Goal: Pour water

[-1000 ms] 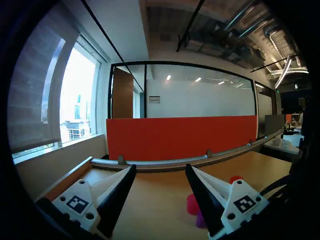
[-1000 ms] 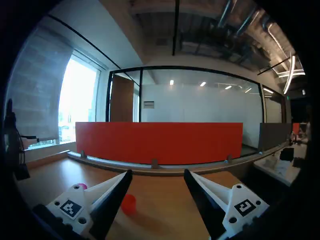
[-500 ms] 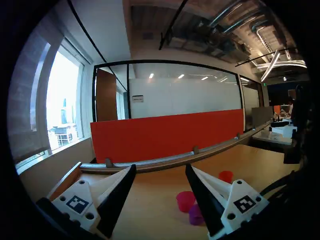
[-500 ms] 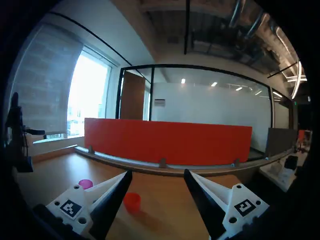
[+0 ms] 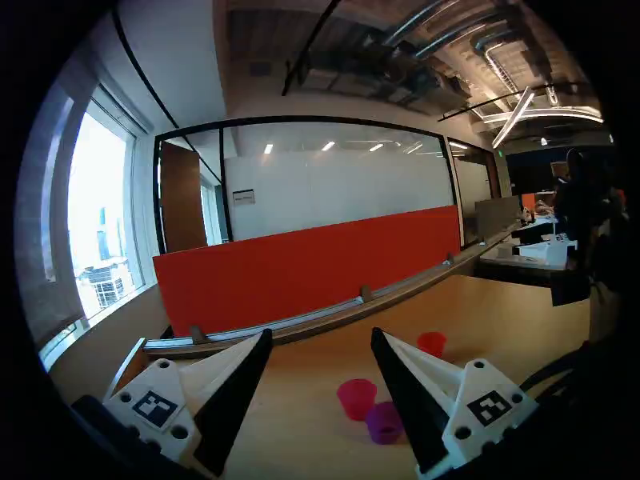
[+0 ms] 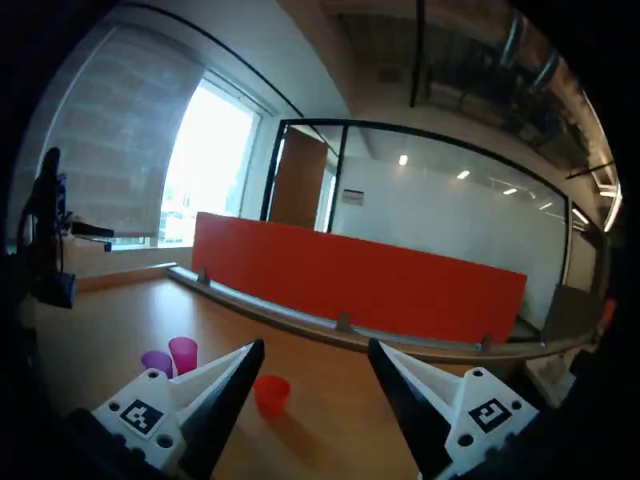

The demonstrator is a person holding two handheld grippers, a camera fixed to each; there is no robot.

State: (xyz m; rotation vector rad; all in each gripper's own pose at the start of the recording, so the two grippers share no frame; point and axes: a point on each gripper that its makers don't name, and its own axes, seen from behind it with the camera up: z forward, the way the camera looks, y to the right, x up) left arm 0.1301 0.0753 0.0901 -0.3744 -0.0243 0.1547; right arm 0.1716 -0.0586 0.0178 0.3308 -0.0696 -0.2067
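On the desk (image 5: 496, 308), ahead of the left gripper (image 5: 320, 333), saw three small cups out in the clear: a pink cup (image 5: 356, 398), a purple cup (image 5: 385, 422) just beside it and nearer, and a red cup (image 5: 432, 344) a bit farther back. Had caught only bits of them a second before, half hidden behind one finger. Had swung toward them since then and tipped down a little. Same from the right gripper view: had turned the right gripper (image 6: 314, 344) to its left, and so brought the purple cup into sight next to the pink cup, with the red cup low in the gap between the fingers. Meant, most likely, only a start on the job: lined up on the cups, but picked up nothing and poured nothing yet. Held the fingers of both grippers wide apart, with nothing between them but air. Found all three cups upright, mouths pointing up, bottoms flat on the desk, long way running straight up and down. Could not tell whether any cup held water. Would probably need to close on one cup by its side next, and keep it level until over another cup.
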